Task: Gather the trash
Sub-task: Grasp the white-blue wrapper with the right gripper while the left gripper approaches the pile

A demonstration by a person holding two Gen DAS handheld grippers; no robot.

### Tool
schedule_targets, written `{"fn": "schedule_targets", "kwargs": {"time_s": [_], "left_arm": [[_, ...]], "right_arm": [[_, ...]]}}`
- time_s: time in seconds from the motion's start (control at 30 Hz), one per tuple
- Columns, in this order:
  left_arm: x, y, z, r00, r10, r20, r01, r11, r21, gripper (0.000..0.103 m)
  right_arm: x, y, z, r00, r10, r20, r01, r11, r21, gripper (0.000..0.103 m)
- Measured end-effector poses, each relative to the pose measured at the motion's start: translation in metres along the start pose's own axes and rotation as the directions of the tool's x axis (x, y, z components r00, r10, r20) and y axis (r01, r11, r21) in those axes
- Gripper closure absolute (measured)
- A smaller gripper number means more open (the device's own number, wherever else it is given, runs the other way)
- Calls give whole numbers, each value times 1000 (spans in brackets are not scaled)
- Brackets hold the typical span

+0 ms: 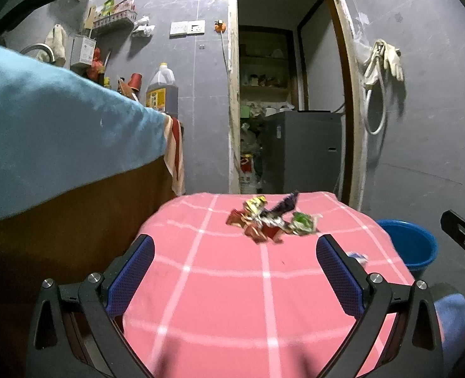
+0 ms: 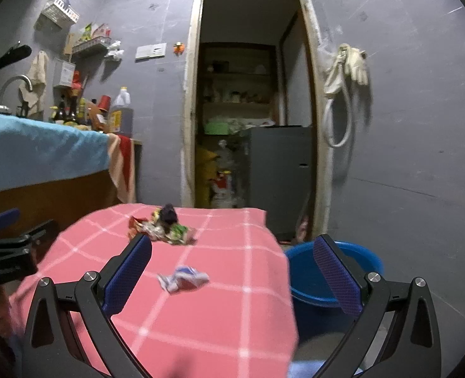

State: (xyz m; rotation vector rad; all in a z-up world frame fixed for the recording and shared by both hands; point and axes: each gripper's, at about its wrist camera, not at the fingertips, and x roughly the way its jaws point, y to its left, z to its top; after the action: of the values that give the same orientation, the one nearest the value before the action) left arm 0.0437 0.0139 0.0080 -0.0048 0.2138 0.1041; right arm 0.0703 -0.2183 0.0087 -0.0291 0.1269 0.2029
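I am holding both tools above the pink checked cloth (image 1: 232,283) that is covering the counter, and neither is grasping anything: my left hand-held gripper (image 1: 235,271) is spread wide with nothing between its blue pads, and my right hand-held gripper (image 2: 232,267) is standing just as wide and just as empty.

The trash is lying in two places. A heap of crumpled wrappers (image 1: 271,220) is sitting near the far edge of the cloth, and a single white-and-blue wrapper (image 2: 183,278) is lying apart from it, nearer to me and toward the right edge. The blue bucket (image 2: 367,264) is standing on the floor just beside the counter's right side, below the cloth's overhang.

As I judge it, the risks are these. The wrappers are light and springy, so closing on the heap may pinch only one piece and scatter the rest, perhaps off the far edge. Pressing low to catch the flat single wrapper may snag the loose cloth and drag it. Letting go before I am over the bucket would drop trash on the floor.

Both views are blurring slightly, and I am not making out any brand or wording on the wrappers; the yellow label on the big oil jug (image 1: 161,89) is also too small to read.
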Motion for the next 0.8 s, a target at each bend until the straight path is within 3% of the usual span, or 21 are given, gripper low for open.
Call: {"fn": "schedule_targets", "kwargs": {"time_s": [0.2,0.33,0.5,0.67,0.8], "left_arm": [[42,17,13,995,-31,-90,26,998,-54,2],[64,22,18,987,-42,-155,30,996,-82,2],[87,25,16,970,-55,-236,39,997,-72,2],[111,25,16,943,-78,-324,56,995,-78,2],[131,20,16,916,-102,-387,78,994,-79,3]], "right_arm": [[39,2,13,994,75,-80,-74,997,16,0],[67,7,7,973,110,-204,-111,994,8,0],[95,13,-6,923,150,-354,-155,988,13,0],[121,13,-18,859,198,-472,-207,978,33,3],[137,18,-26,801,214,-559,-247,969,16,25]]}}
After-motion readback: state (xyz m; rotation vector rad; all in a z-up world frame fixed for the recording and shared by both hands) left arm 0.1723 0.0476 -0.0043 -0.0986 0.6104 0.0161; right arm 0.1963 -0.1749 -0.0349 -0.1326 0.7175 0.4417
